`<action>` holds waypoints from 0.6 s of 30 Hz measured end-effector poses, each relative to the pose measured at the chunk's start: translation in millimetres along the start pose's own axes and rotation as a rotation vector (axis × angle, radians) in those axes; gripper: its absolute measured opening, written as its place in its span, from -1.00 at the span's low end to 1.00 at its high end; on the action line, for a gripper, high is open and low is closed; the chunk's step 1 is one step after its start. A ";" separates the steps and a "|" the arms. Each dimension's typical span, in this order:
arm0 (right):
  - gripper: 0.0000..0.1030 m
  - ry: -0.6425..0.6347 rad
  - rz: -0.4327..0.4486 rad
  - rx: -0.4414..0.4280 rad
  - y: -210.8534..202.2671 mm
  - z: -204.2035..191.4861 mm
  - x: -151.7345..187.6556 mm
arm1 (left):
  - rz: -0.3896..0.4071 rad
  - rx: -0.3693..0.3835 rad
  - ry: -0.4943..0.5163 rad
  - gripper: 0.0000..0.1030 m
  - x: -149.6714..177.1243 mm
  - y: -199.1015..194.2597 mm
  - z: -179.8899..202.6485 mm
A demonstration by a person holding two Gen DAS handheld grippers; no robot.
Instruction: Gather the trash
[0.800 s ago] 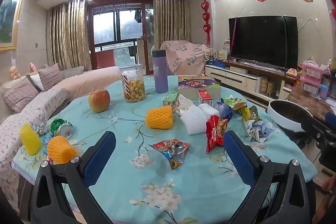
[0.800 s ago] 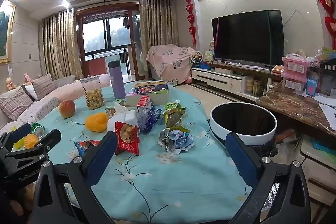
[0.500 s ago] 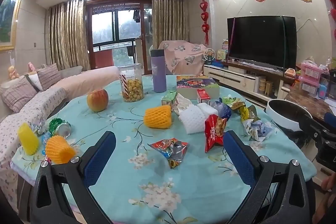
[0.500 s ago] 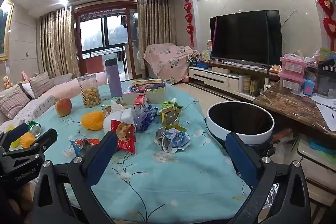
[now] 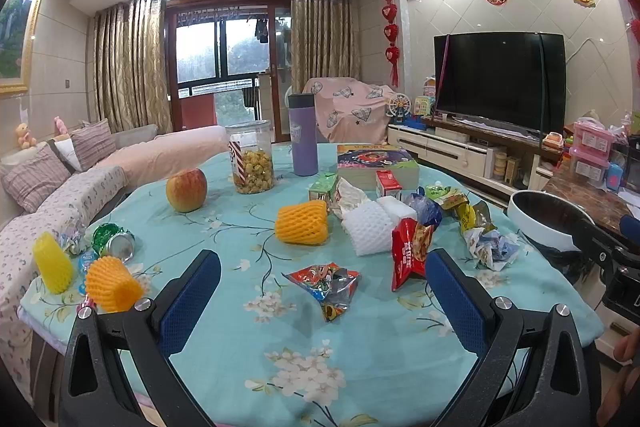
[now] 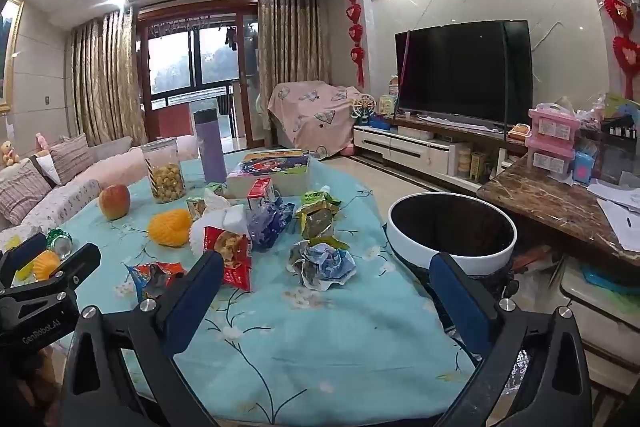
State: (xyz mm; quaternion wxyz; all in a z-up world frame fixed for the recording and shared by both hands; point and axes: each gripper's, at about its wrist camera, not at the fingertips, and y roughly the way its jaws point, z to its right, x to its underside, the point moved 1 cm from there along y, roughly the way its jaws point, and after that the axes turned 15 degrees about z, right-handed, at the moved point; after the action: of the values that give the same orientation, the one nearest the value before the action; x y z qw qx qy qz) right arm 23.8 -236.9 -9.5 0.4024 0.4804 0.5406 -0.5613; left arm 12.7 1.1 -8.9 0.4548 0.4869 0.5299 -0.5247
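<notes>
Red snack bag (image 5: pixel 408 253) stands upright (long axis vertical); both grippers gape empty.

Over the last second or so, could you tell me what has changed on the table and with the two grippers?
Almost nothing. The right wrist view has drifted slightly, so the crumpled wrapper and trash bin sit a little left of where they were. Nothing was taken hold of or let go. The left gripper and right gripper stay wide open and empty, and the trash lies unmoved on the tablecloth.

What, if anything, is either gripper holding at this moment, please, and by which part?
Nothing is held. The left gripper and right gripper both stand wide open above the tablecloth, with no wrapper between their pads.
</notes>
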 end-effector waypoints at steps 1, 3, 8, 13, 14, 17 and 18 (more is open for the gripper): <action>1.00 -0.001 0.000 0.001 0.0 0.1 0.0 | 0.001 0.000 -0.001 0.99 -0.2 0.0 -1.0; 1.00 -0.001 -0.001 0.004 -0.3 0.5 -0.3 | 0.002 0.001 -0.001 0.99 0.0 -0.1 -1.0; 1.00 -0.001 0.001 0.012 -0.5 1.8 -1.1 | -0.001 0.006 0.001 0.99 0.5 2.1 -1.4; 1.00 -0.001 -0.003 0.015 0.5 3.0 -1.5 | -0.001 0.006 0.002 0.99 1.4 3.7 -1.7; 1.00 -0.001 -0.002 0.015 0.4 3.1 -1.4 | -0.001 0.007 0.002 0.99 0.8 3.2 -1.8; 0.99 -0.001 -0.003 0.014 0.5 3.0 -1.2 | -0.002 0.007 0.002 0.99 1.2 3.5 -1.9; 1.00 -0.001 -0.003 0.015 0.5 3.0 -1.2 | -0.003 0.006 0.002 0.99 1.1 4.1 -2.2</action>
State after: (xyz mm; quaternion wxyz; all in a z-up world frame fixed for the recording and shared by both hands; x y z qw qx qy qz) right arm 24.3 -240.1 -8.6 0.3984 0.4821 0.5369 -0.5662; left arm 16.8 3.2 -10.3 0.4519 0.4881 0.5294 -0.5266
